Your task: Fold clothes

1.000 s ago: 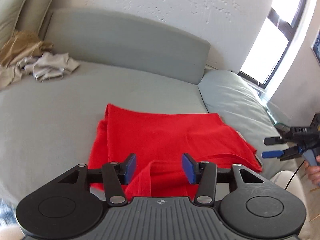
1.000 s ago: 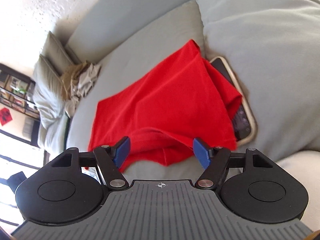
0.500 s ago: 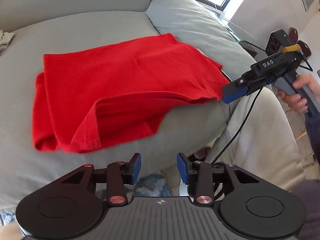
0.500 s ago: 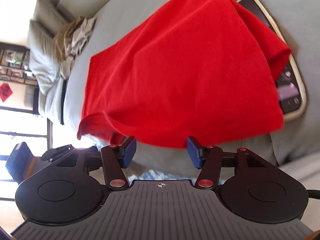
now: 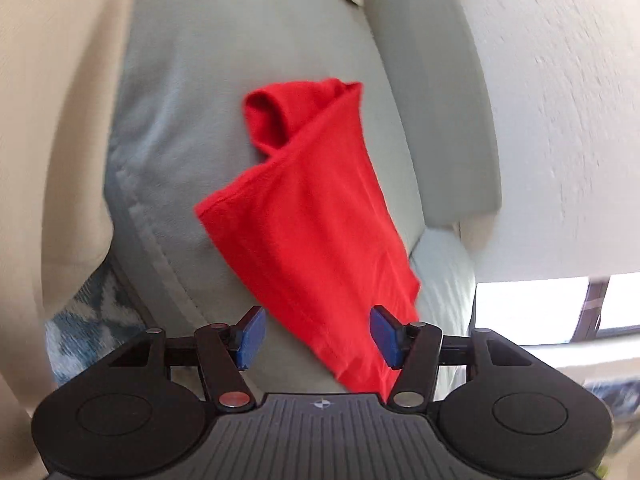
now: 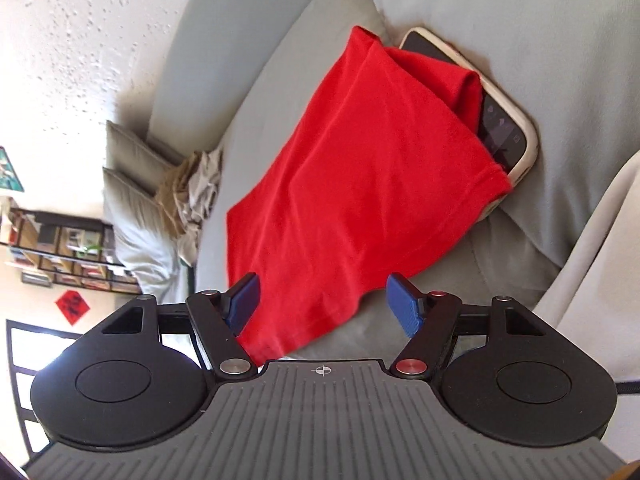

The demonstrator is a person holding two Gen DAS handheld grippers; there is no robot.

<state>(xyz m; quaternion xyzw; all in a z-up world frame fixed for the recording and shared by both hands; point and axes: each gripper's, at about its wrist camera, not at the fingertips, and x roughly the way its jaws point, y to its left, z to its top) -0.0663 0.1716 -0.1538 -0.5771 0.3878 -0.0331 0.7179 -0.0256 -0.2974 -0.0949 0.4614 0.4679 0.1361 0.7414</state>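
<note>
Item: red garment (image 5: 316,216), lying partly folded on the seat of a grey sofa (image 5: 200,80). One end is rolled into a loose tube; the near corner hangs toward the seat's front edge.

My left hand-held gripper (image 5: 318,340): jaws opening, blue pads apart. The near corner of the garment lies between them and runs close by the right-hand pad; I cannot tell whether it touches, but nothing is pinched.

My right hand-held gripper (image 6: 322,300): jaws opening, released. The hem of the garment passes between the pads and behind the left-hand one, ungripped.

Handling, as I judge it: light, limp knit cloth with no stiffness. It will sag and drag from whatever point I lift, and layers may slide over one another. Not fragile, not slippery against rubber pads. Best taken at the stitched hem or at a corner, one corner per gripper, pinching all layers together so the fold carries over evenly.

Left wrist view only: the rolled end of the garment, the seam along the seat's front edge, a blue patterned rug (image 5: 92,312) below, a window at the lower right.

Right wrist view only: a phone (image 6: 500,120) in a pale case, half covered by the garment's far edge, against the cushion; a heap of other clothes (image 6: 192,192) further along the sofa; pillows and shelves beyond. I judge the phone liable to shift when the cloth is pulled.
</note>
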